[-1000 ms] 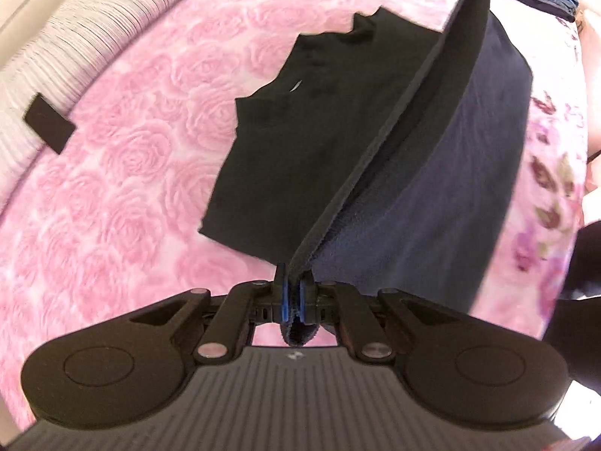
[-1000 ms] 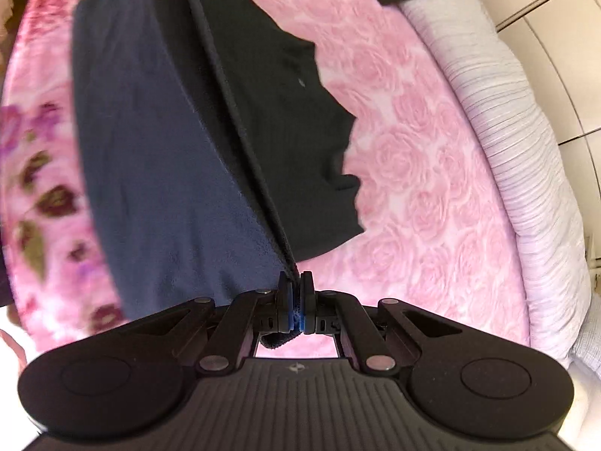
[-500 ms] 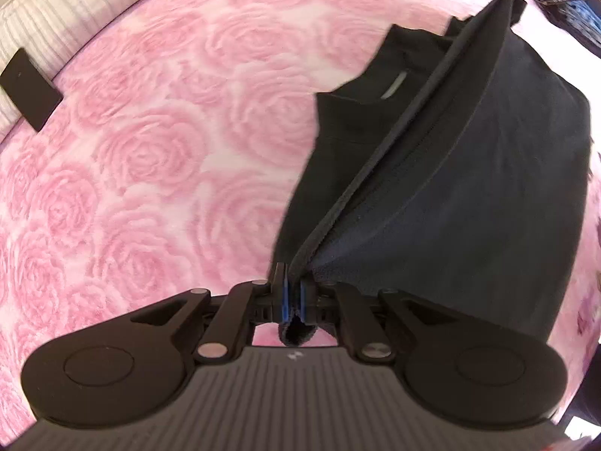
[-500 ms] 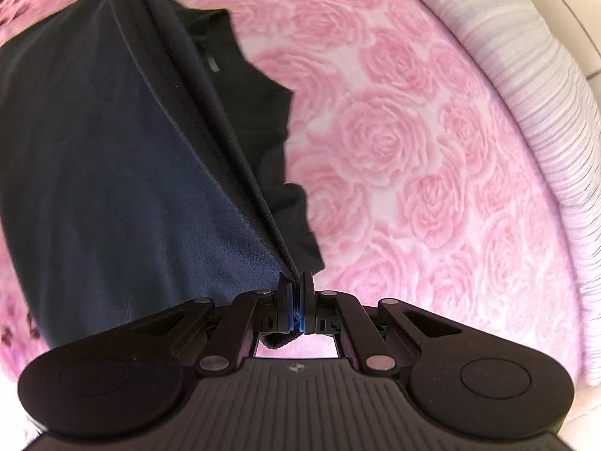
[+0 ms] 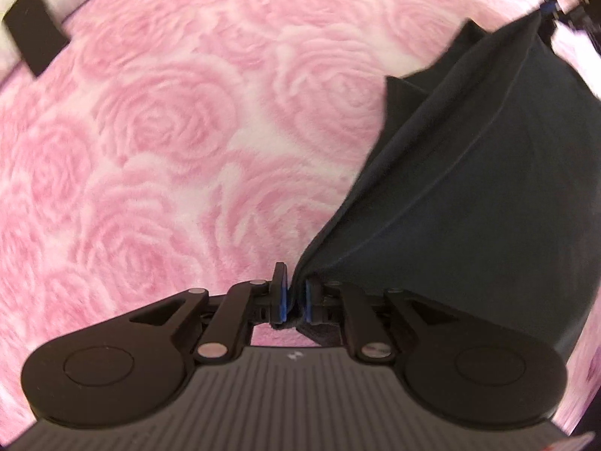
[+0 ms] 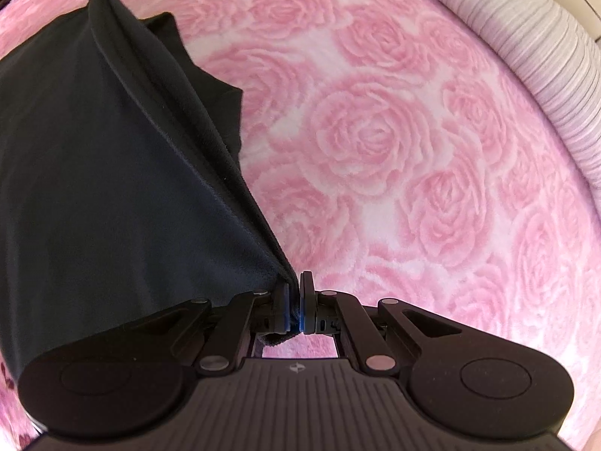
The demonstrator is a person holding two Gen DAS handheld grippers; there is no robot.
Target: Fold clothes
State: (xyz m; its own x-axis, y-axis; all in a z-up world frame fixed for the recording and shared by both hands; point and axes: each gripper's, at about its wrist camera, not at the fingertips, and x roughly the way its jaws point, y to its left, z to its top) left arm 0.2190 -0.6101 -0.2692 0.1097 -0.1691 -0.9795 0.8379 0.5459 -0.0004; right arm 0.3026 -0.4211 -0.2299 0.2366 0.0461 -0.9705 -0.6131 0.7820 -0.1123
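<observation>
Your left hand-held gripper [image 5: 294, 298] is pinched nearly closed on one corner of the dark garment [image 5: 469, 188], blue pads w/ only the cloth's thickness between them. Fabric runs up and away to the far right from there, pulled into a taut edge.

Right hand-held gripper [image 6: 295, 306] same story: jaws squeezed together on the other corner of the garment [image 6: 94, 169], a bit of hem poking out below the pads. From this side the cloth spreads to the left and climbs to the far left corner, where the other gripper's tip shows, blurred.

So the garment hangs stretched btwn your two grippers, lifted edge on top, lower part draped down onto the pink rose-pattern blanket [image 6: 375, 143] on the bed. Another layer of it peeks out past the taut edge, lying on the blanket.

Far left in the left view, a small black rectangle [image 5: 33, 47] sits at the blanket's edge; can't tell what it is. Ribbed pale bedding [image 6: 526, 49] runs along the far right in the right view.
</observation>
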